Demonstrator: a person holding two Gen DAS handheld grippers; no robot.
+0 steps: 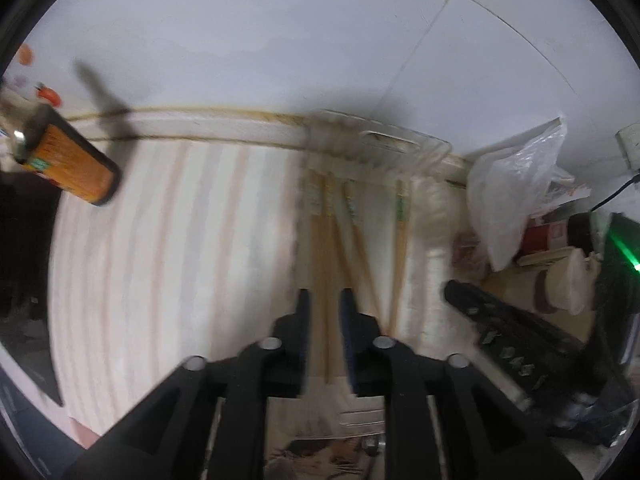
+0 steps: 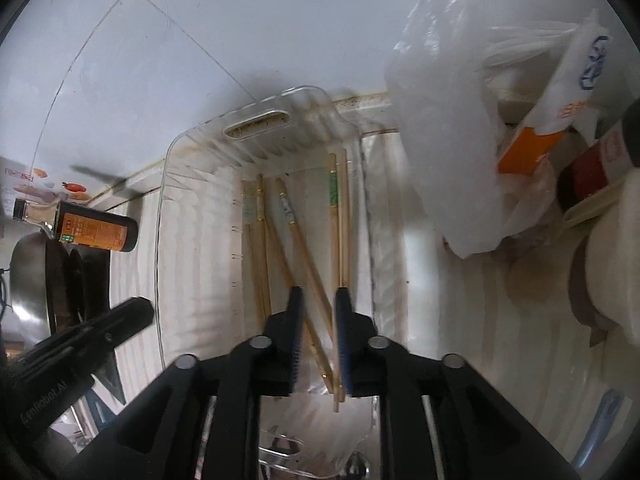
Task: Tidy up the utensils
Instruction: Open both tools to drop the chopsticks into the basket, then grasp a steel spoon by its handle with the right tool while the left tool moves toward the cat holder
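Left wrist view, blurred: left gripper [image 1: 326,304] pointing steeply down over a clear plastic tray [image 1: 404,142] set against the far wall. Jaws slightly parted, pads clear of the wooden chopsticks [image 1: 332,232] lying lengthwise in the tray, one of them passing between the fingers. Dark bottle with orange label [image 1: 76,164] far left on the striped counter [image 1: 180,260]. White plastic bag [image 1: 512,196] at right, right gripper [image 1: 452,292] just beside the tray's right edge.

Right wrist view: right gripper [image 2: 318,304] above the same clear plastic tray [image 2: 200,136], jaws slightly parted, gripping nothing; wooden chopsticks [image 2: 298,240] loose on the tray floor, two crossing between the fingers. Left gripper [image 2: 140,310] near left, outside the tray wall. Dark bottle with orange label [image 2: 94,232] lying far left. White plastic bag [image 2: 440,120] at right.
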